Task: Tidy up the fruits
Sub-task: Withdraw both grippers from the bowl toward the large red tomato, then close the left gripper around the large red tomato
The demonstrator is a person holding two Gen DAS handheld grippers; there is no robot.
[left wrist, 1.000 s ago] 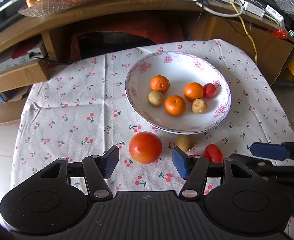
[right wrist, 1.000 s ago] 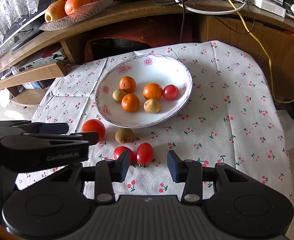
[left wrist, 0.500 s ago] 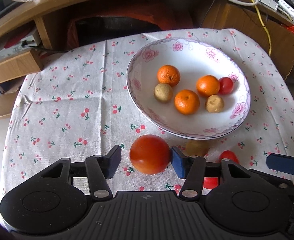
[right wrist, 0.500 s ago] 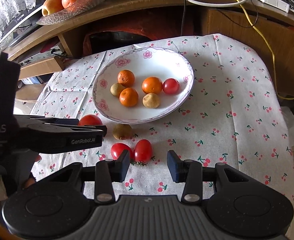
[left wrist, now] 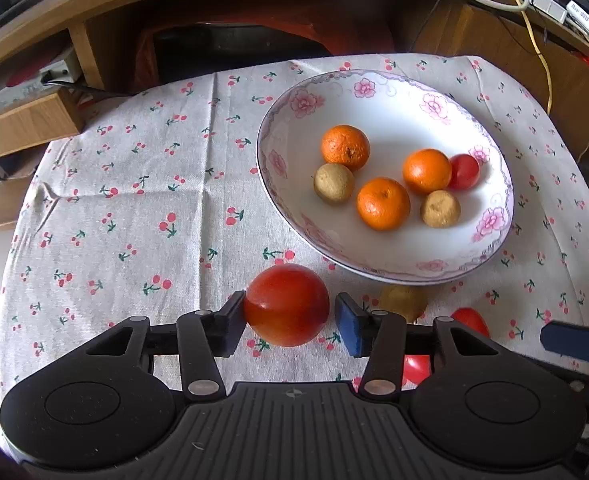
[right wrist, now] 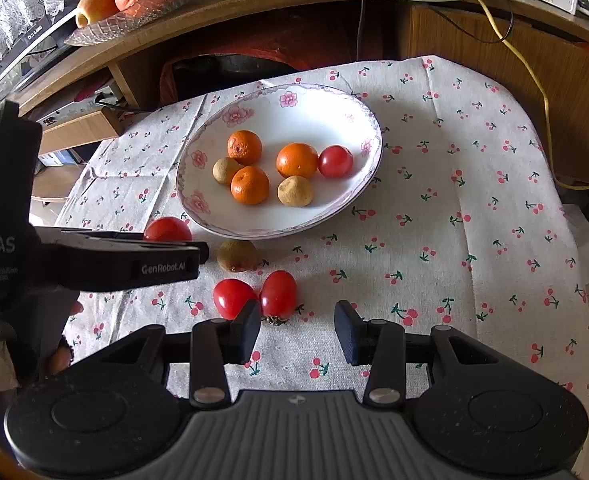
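Note:
A big red tomato [left wrist: 286, 304] lies on the cherry-print cloth, between the fingers of my left gripper [left wrist: 292, 326]. The left finger touches it; a small gap shows at the right finger, so the gripper is open. A flowered white plate [left wrist: 278, 160] beyond holds three oranges, two brownish fruits and a cherry tomato [left wrist: 464, 171]. In the right wrist view, my right gripper [right wrist: 296, 332] stands open and holds nothing. Two cherry tomatoes [right wrist: 233, 298] [right wrist: 278, 294] sit just ahead of its left finger. A brown fruit [right wrist: 236, 255] lies in front of the plate [right wrist: 370, 136].
A glass dish of oranges and apples [right wrist: 142, 4] stands on the wooden shelf behind the table. Cables [right wrist: 494, 20] run across that shelf. A drawer unit [left wrist: 22, 120] sits at the back left. Bare cloth stretches to the left of the plate and to its right.
My left gripper moved forward until the big tomato came between its fingers, and the fingers narrowed towards it. The right gripper edged slightly closer to the two cherry tomatoes.

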